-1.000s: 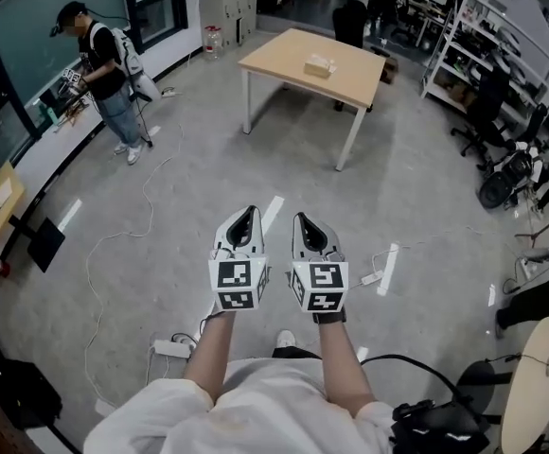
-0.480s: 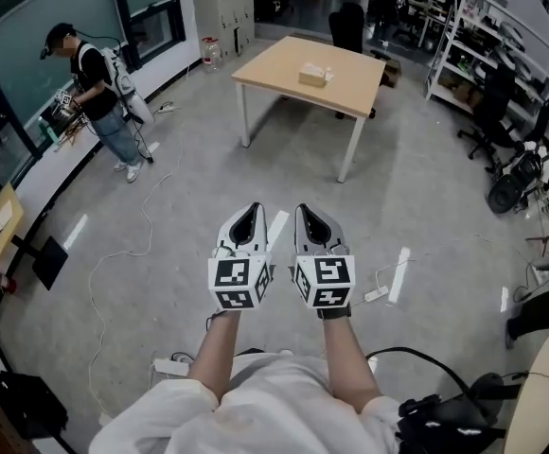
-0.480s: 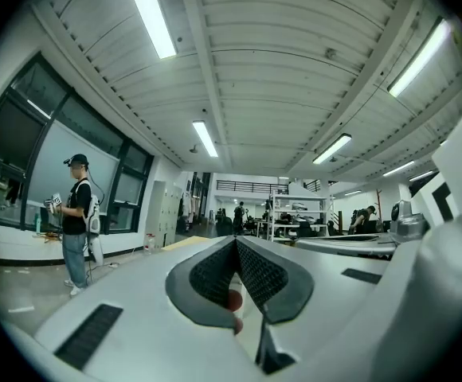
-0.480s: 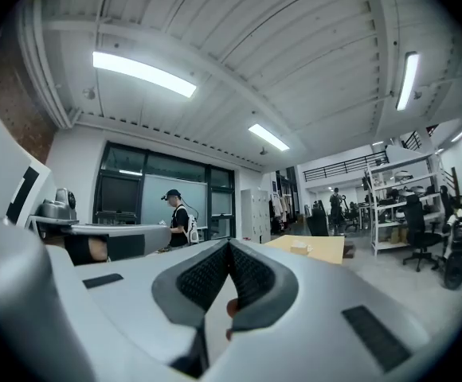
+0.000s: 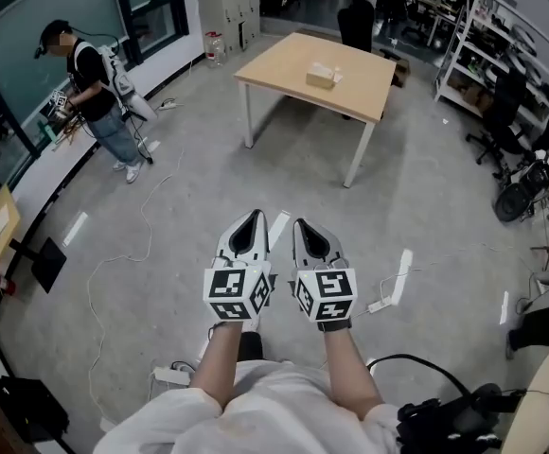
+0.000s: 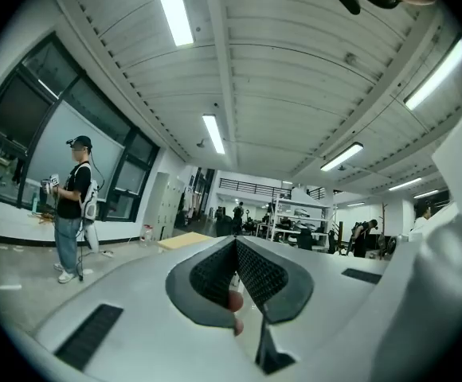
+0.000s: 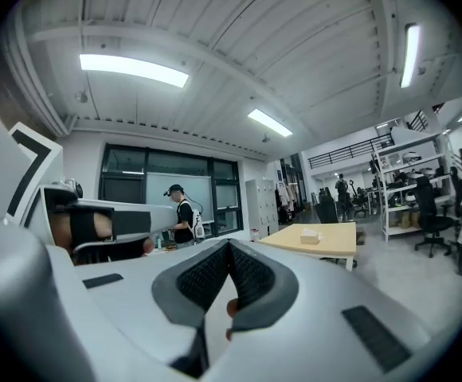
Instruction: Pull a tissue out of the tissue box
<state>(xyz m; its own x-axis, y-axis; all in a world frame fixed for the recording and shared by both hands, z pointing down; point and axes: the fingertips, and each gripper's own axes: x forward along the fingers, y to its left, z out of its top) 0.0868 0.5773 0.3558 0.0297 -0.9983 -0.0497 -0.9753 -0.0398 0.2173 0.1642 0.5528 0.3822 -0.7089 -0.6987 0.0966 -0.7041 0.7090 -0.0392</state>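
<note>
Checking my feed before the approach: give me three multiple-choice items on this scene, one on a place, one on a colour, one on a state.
1. Where is the tissue box? A on the floor; B on the table; C on a chair.
2. What colour is the tabletop? A light wood; B black; C red.
3. How do the left gripper and right gripper stand? A both wide open; B both shut, empty; C both shut on a tissue.

1 B: the box sits on the tabletop.
2 A: the top is tan.
3 B: each gripper's pads meet with nothing between.
</note>
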